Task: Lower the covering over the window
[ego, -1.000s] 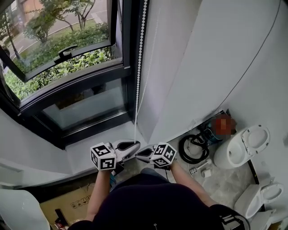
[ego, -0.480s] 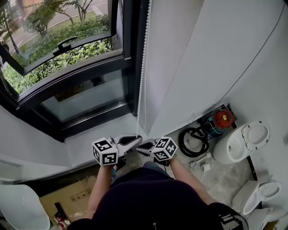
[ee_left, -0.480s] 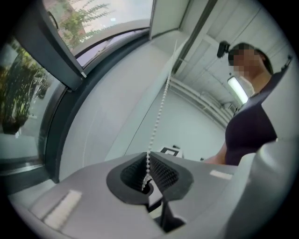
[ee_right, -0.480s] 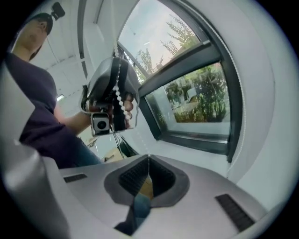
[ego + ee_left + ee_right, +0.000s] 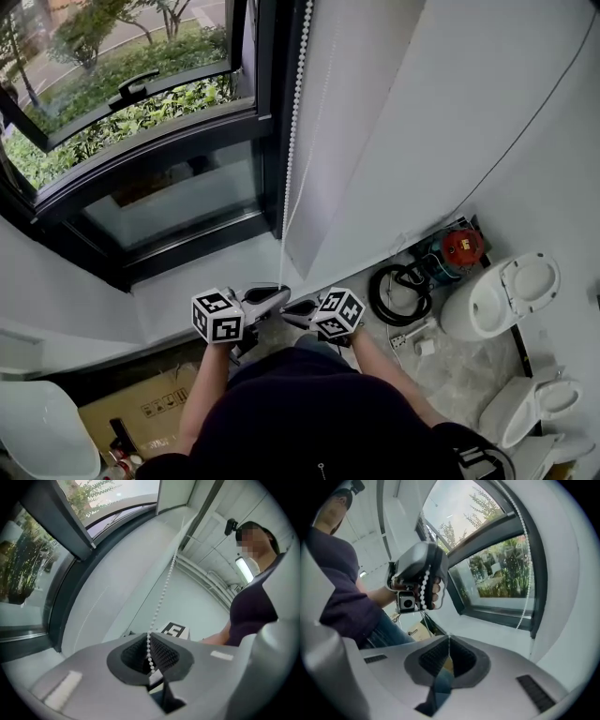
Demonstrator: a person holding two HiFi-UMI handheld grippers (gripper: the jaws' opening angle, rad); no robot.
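Observation:
A white bead chain (image 5: 292,122) hangs down the right side of the dark window frame (image 5: 267,141) and thins to a fine cord near its lower end. My left gripper (image 5: 279,296) is shut on it; in the left gripper view the beads (image 5: 161,592) rise out of the closed pads of that gripper (image 5: 149,641). Right beside it, tip to tip, my right gripper (image 5: 287,315) is shut too. In the right gripper view a thin cord (image 5: 449,641) sits between its closed pads (image 5: 461,658). The left gripper (image 5: 417,573) shows there with beads hanging in front.
The white sill (image 5: 197,272) runs below the glass, and an upper sash with a handle (image 5: 131,89) is tilted open. On the floor to the right are a black hose coil (image 5: 392,292), a red device (image 5: 459,246) and two toilets (image 5: 497,300). A cardboard box (image 5: 141,412) lies lower left.
Both grippers have sunk a little, still side by side and shut, and the chain's lower end has come down with them.

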